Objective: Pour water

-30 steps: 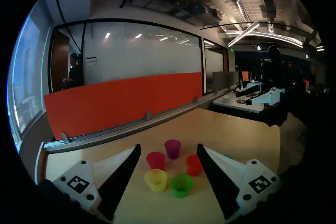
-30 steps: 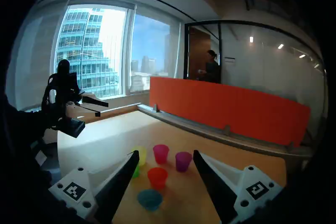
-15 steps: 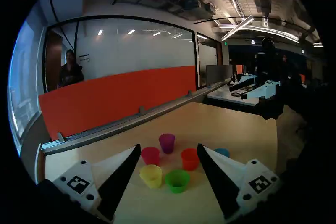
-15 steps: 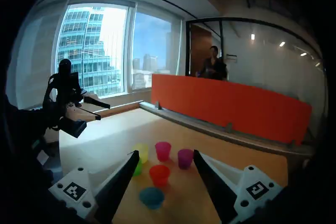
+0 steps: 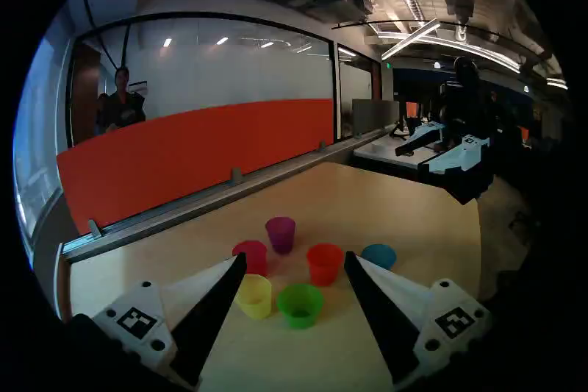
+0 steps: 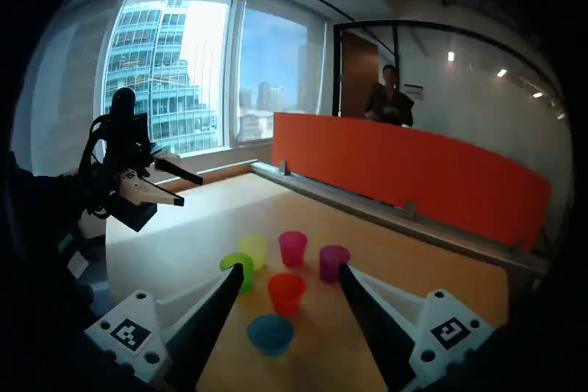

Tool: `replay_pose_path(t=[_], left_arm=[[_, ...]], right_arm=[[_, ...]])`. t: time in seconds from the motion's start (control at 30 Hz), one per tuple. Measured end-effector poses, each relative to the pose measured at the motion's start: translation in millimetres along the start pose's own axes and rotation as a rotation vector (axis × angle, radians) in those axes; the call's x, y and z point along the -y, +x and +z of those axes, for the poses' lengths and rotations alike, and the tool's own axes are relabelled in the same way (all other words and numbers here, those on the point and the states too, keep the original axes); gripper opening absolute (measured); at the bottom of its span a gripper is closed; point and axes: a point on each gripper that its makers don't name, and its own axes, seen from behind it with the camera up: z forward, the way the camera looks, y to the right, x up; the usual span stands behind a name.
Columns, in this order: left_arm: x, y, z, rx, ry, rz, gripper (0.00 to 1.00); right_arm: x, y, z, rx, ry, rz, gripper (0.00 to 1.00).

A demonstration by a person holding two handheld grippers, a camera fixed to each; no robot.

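Several small plastic cups stand in a cluster on the light wooden table (image 5: 411,223). In the left gripper view they are purple (image 5: 280,234), pink (image 5: 251,254), red (image 5: 324,263), blue (image 5: 378,255), yellow (image 5: 254,296) and green (image 5: 299,305). My left gripper (image 5: 292,255) hovers open above and short of them, holding nothing. In the right gripper view the blue cup (image 6: 270,333) is nearest, then the red cup (image 6: 286,292) and the green cup (image 6: 237,271). My right gripper (image 6: 289,267) is open and holds nothing. Each view shows the other gripper farther off (image 5: 450,164) (image 6: 140,187).
An orange partition (image 5: 198,149) on a grey rail runs along the table's far edge, with a glass wall behind it. A person (image 6: 389,101) stands beyond the glass. Large windows (image 6: 169,76) lie to one side, more desks (image 5: 382,145) to the other.
Both grippers have drawn back a little from the cups. The blue cup has come into the left gripper view and the green cup shows fully in the right one. The person behind the glass has shifted.
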Motion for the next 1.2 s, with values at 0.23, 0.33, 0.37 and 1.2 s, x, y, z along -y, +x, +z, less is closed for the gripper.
replay_pose_path(t=[0.23, 0.33, 0.37, 1.2], left_arm=[[-3.2, -21, 11.4, 0.043, -0.017, -0.007, 0.99], [-4.2, -31, 16.3, 0.061, -0.024, -0.011, 0.99], [-4.5, -34, 18.0, 0.066, -0.026, -0.013, 0.99], [-11.9, -106, 48.8, 0.196, -0.071, -0.036, 0.99]], right_arm=[[-2, -18, 7.5, 0.031, 0.001, 0.005, 0.99], [-2, -26, 10.5, 0.043, 0.0, 0.002, 1.0], [-2, -29, 11.4, 0.046, 0.0, 0.001, 1.0], [7, -105, 44.7, 0.156, 0.016, -0.003, 1.0]])
